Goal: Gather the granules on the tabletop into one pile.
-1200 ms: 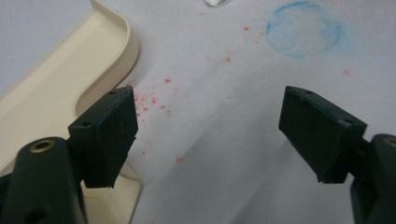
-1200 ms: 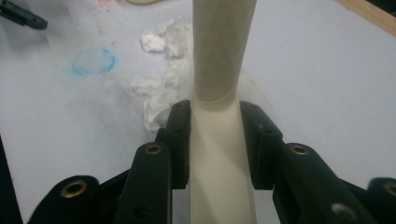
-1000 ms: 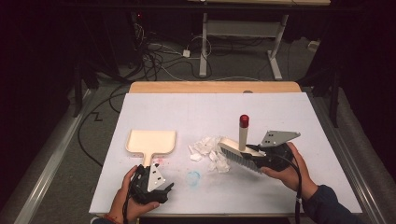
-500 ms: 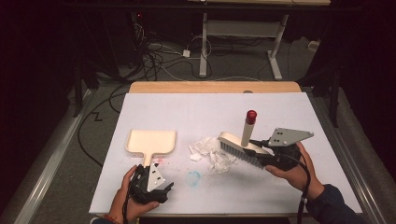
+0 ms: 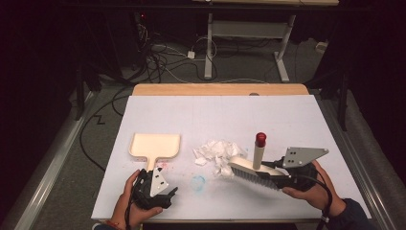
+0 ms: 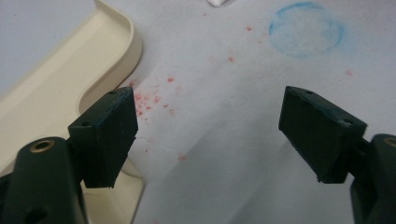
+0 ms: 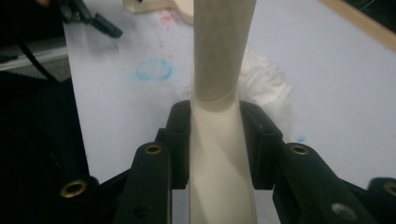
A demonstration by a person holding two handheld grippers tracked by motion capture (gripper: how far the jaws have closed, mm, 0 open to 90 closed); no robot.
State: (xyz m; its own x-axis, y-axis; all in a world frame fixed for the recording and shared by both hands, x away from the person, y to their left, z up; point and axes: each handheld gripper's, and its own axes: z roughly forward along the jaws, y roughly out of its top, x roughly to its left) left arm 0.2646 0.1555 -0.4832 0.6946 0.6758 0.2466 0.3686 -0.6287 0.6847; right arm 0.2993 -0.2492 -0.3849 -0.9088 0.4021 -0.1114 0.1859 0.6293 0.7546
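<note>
A cream brush [image 5: 253, 173] with dark bristles hangs over the white table right of centre, its red-tipped handle [image 5: 260, 140] rising. My right gripper [image 5: 271, 169] is shut on it; in the right gripper view the jaws [image 7: 215, 144] clamp the cream handle [image 7: 219, 70] from both sides. Crumpled white paper scraps [image 5: 216, 152] lie just left of the bristles. A cream dustpan [image 5: 155, 145] lies flat at the left, handle toward the person. My left gripper [image 5: 158, 178] rests at that handle's end, open [image 6: 208, 135], with bare table between the jaws and the dustpan [image 6: 56, 98] beside the left one.
A blue ring mark [image 5: 198, 181] and red specks [image 6: 154, 98] stain the white table sheet [image 5: 287, 115]. A wooden table edge [image 5: 220, 89] runs along the far side. Cables and a desk frame [image 5: 210, 43] lie on the dark floor beyond.
My right gripper has carried the brush to the right and toward the person, off the paper scraps. The left gripper and the dustpan have stayed put.
</note>
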